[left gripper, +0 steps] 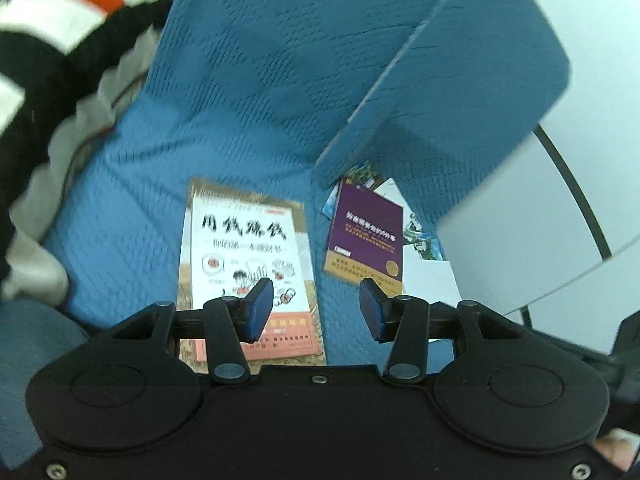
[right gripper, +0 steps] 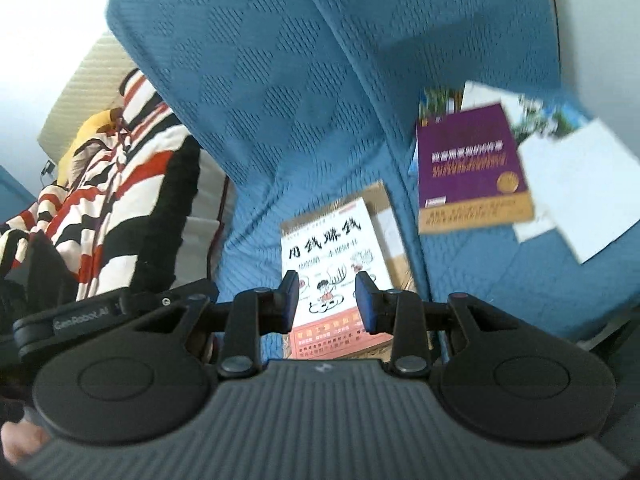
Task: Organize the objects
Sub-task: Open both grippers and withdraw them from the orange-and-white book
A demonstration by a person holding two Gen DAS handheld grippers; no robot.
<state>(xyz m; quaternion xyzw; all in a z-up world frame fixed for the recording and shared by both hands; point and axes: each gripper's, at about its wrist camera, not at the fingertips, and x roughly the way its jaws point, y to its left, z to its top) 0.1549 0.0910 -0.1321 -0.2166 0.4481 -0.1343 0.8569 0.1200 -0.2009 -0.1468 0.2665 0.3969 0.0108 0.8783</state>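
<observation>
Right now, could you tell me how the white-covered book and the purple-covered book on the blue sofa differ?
The white book has black brush lettering, cartoon drawings and a pink band; the purple book has a dark cover with a gold band. The white book looks larger. The purple book lies on loose papers, the white on something tan. Both lie flat, face up.

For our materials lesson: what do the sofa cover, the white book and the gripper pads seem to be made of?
Sofa cover: blue woven or quilted fabric, matte, with a raised stitched pattern.
White book: paper with a printed cover, probably a smooth coating; blur hides any sheen.
Gripper pads: likely blue rubber or foam, dull, on black plastic-looking fingers.
</observation>
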